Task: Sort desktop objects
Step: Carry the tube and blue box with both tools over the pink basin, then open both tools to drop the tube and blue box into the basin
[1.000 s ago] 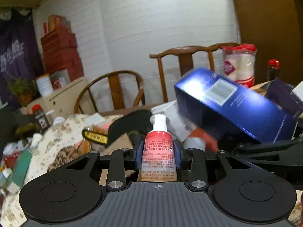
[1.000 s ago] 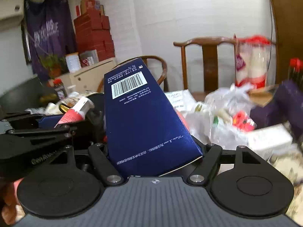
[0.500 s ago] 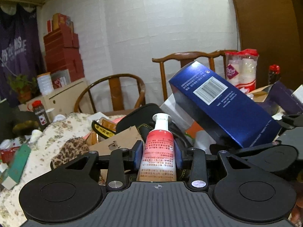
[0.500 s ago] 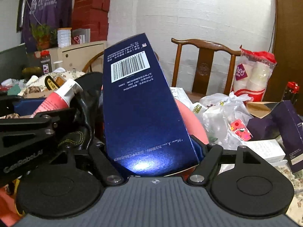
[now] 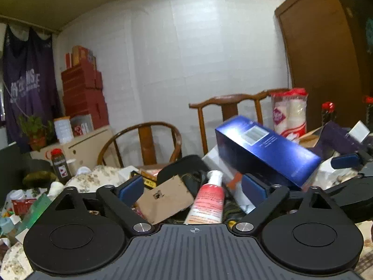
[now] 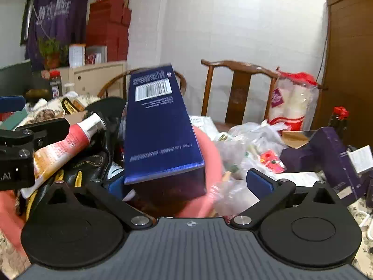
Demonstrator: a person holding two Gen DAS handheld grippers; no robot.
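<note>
Both tools have just been opening and now stand wide, the left tool [image 5: 192,190] dropping the tube [image 5: 207,200] beside the box [image 6: 158,128] that the right tool [image 6: 188,183] frees, apparently grouping them.

Item 1: tube [image 5: 207,200], red-and-white body fading to orange at crimped end, white cap. Lay tilted, cap pointing up and away, resting on black leather item and cardboard scrap. Free of contact at both sides.

Item 2: blue box [image 6: 160,128], long rectangular carton, glossy dark blue, white barcode label and small white print on upper face. Leaned tilted, far end raised, near end low over pink round object. Slightly blurred. Stood just right of tube.
</note>
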